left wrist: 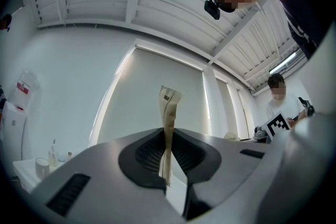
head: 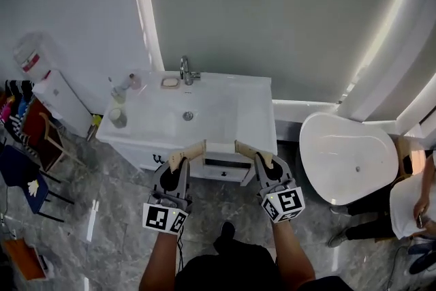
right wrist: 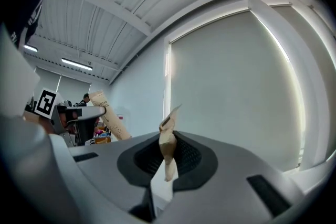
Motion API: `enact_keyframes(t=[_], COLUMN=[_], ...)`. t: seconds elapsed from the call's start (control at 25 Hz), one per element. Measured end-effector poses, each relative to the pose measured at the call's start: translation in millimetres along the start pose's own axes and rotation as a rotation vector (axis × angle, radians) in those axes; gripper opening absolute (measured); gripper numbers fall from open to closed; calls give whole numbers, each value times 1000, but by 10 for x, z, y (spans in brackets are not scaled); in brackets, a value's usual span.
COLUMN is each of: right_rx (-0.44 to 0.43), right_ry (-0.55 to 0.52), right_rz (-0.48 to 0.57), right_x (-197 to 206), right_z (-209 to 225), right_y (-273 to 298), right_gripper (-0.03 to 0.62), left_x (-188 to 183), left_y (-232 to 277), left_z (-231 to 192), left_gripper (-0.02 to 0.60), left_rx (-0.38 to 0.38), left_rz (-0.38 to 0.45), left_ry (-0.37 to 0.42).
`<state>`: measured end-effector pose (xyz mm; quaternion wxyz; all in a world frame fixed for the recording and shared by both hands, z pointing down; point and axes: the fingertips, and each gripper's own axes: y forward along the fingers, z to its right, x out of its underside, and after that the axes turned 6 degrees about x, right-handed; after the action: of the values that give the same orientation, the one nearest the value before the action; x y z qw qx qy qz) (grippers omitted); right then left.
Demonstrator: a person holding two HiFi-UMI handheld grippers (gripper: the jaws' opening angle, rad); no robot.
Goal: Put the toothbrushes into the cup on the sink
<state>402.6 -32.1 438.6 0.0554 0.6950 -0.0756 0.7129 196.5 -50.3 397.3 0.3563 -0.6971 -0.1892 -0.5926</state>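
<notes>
Grey marble floor, white sink (head: 252,99) against the wall. Likely to go wrong: sweeping in blind, knocking the cup (head: 118,118) or the bottle (head: 122,88) off the sink's left edge. Left gripper (head: 199,146) and right gripper (head: 239,144) near the front edge, fingers clenched on nothing. Cup at the front left corner, well apart; toothbrushes too small to tell, perhaps beside the bottle

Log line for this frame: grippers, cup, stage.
left gripper: shut, empty | right gripper: shut, empty | cup: left front corner of sink, untouched | stage: not started
</notes>
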Motion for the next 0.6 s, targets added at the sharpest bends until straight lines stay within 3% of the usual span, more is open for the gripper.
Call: enact_keyframes(t=[0.28, 0.6], right_rx=[-50, -58], right_ry=[8, 39], right_rz=[9, -6], right_x=[-108, -56], right_z=[334, 432], right_y=[607, 935], right_gripper=[48, 48], left_x=[42, 173], left_y=[612, 791], left_z=[-203, -358], left_gripper=[55, 55], left_rx=[-47, -72], left_rz=[15, -8], left_ry=[8, -5])
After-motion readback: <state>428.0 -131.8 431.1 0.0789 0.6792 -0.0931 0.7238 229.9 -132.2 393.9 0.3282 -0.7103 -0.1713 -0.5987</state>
